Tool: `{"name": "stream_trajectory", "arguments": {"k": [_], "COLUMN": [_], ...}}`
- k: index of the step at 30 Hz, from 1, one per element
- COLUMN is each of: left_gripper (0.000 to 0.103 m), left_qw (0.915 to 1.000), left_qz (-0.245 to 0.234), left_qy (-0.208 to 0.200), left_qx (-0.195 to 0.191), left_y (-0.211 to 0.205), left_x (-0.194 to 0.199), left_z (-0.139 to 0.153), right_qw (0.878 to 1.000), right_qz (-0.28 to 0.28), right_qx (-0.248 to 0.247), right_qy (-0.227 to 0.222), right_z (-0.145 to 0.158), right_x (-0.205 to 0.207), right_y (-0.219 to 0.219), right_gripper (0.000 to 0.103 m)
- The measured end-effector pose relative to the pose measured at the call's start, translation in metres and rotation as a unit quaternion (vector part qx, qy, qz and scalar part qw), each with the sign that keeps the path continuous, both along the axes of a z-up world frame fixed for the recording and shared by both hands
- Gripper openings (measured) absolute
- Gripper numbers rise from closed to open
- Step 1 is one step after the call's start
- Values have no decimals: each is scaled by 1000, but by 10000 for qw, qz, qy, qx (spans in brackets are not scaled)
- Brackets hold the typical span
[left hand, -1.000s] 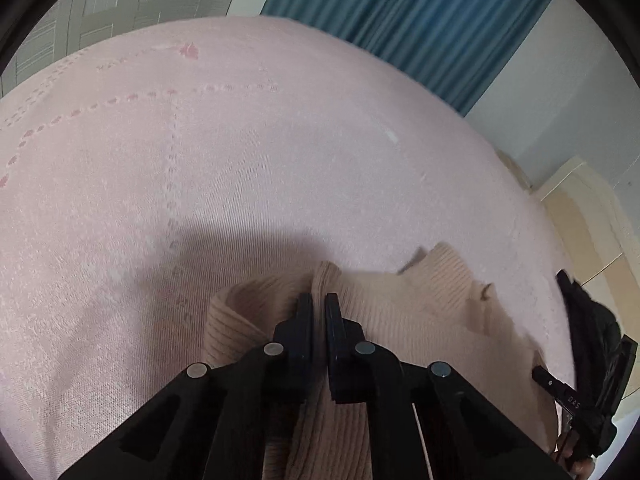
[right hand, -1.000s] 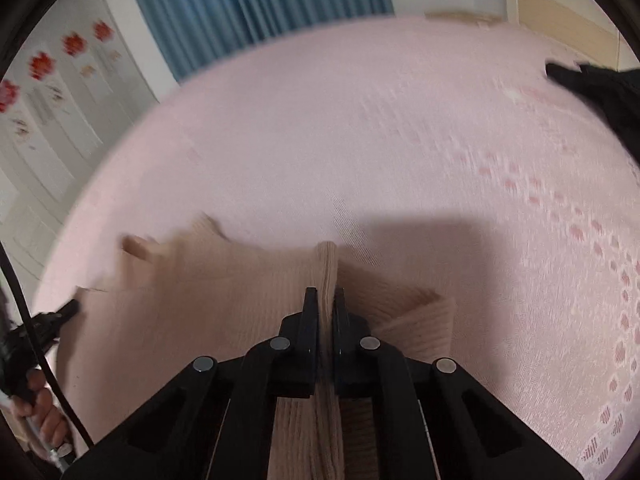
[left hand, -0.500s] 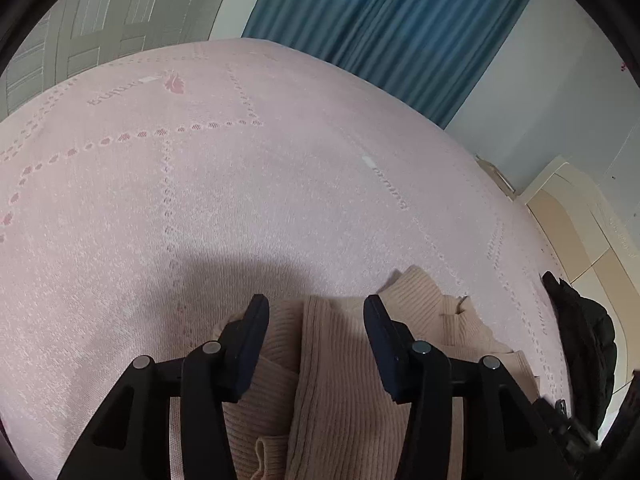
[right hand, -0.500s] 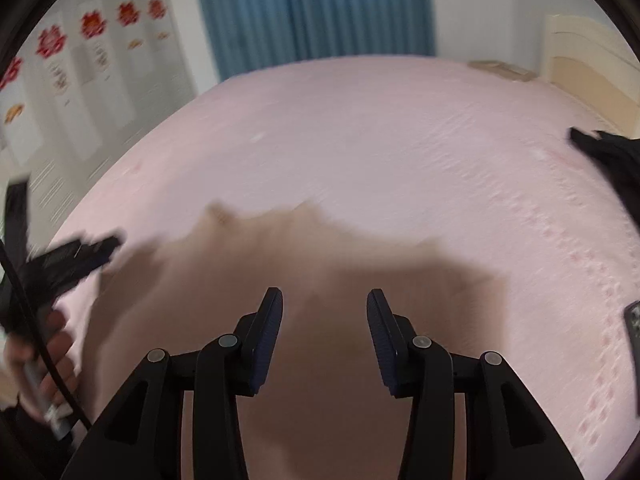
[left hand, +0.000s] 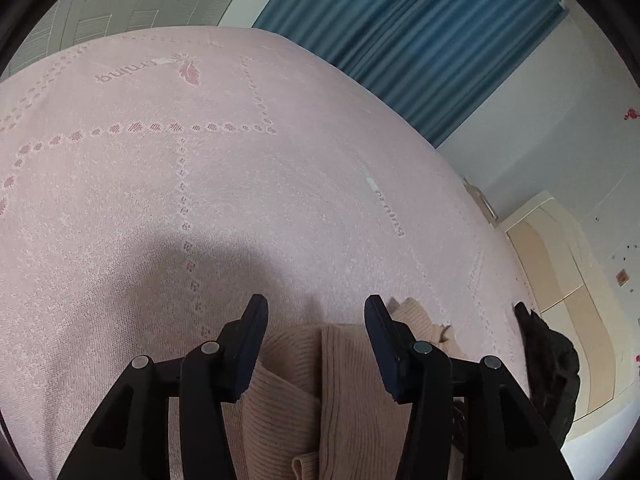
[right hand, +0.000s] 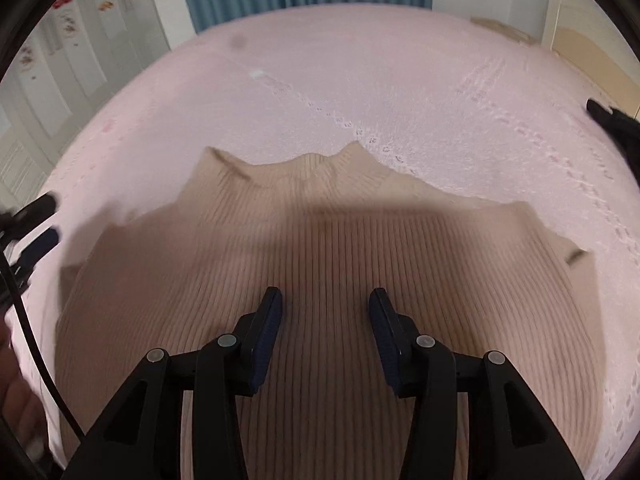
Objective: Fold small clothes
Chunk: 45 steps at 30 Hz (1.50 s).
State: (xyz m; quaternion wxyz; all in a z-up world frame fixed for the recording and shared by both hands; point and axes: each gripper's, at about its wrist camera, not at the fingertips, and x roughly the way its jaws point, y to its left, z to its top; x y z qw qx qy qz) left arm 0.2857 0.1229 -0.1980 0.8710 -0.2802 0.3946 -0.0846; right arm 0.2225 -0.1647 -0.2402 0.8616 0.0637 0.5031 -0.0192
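Observation:
A beige ribbed knit sweater (right hand: 328,248) lies spread on the pink bedspread (right hand: 360,80), collar toward the far side. My right gripper (right hand: 325,300) is open and empty, hovering over the sweater's middle. My left gripper (left hand: 316,312) is open and empty above the sweater's edge (left hand: 344,380), where a folded strip of knit runs between the jaws. The left gripper also shows at the left edge of the right wrist view (right hand: 36,228).
The pink bedspread (left hand: 200,200) with a dotted pattern stretches far ahead. A black garment (left hand: 548,364) lies at the bed's right edge, also visible in the right wrist view (right hand: 616,128). Blue curtains (left hand: 420,40) and a wooden headboard (left hand: 560,260) stand beyond.
Both grippers were shut on the sweater one second ago. Both opened, let it go and lifted away. The sweater now lies flat on the bed.

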Motion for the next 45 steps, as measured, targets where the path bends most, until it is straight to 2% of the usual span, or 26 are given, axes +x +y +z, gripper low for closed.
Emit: {"name": "stream_trajectory", "arguments": {"k": [5,9,14,25,29,31,37,42,45], "left_gripper": [48,49,50,52,52,52,54,54,54], "left_qw": [9999,9998,9988,9970,9965,9966,9945,9926,9887], "left_qz": [-44,-122,-372,-411,-443,-495,-879,-956,-1027], "left_qy": [-70,-141,-160,-1,85,162,324,587,789], "left_qx": [-82,-62,-265,-660,-705,-641,-469,-456,-760], "left_y": [4,3,1,23,26,23,9,7,7], "left_x": [0,-2,-5,-39,-54,-63,-106,-144,-168], "left_z": [5,9,8,-5,-10,-13,-23,-36,-50], "right_qw": [9997,9992,9990,9976,9988,9990,9989,9993,9992], "right_qz": [-41,-31,165,182,174,170,262,321,196], "right_qx": [-159,-239,-306,-664,-430,-410,-383,172,332], "right_qy": [173,304,263,47,167,88,19,75,-88], "right_z": [-2,3,18,28,18,15,15,15,19], "right_x": [29,23,-28,-125,-145,-161,-189,-202,-208], "right_y": [3,5,13,32,27,27,25,9,-6], "right_gripper": [46,46,44,44,44,44,44,41,41]}}
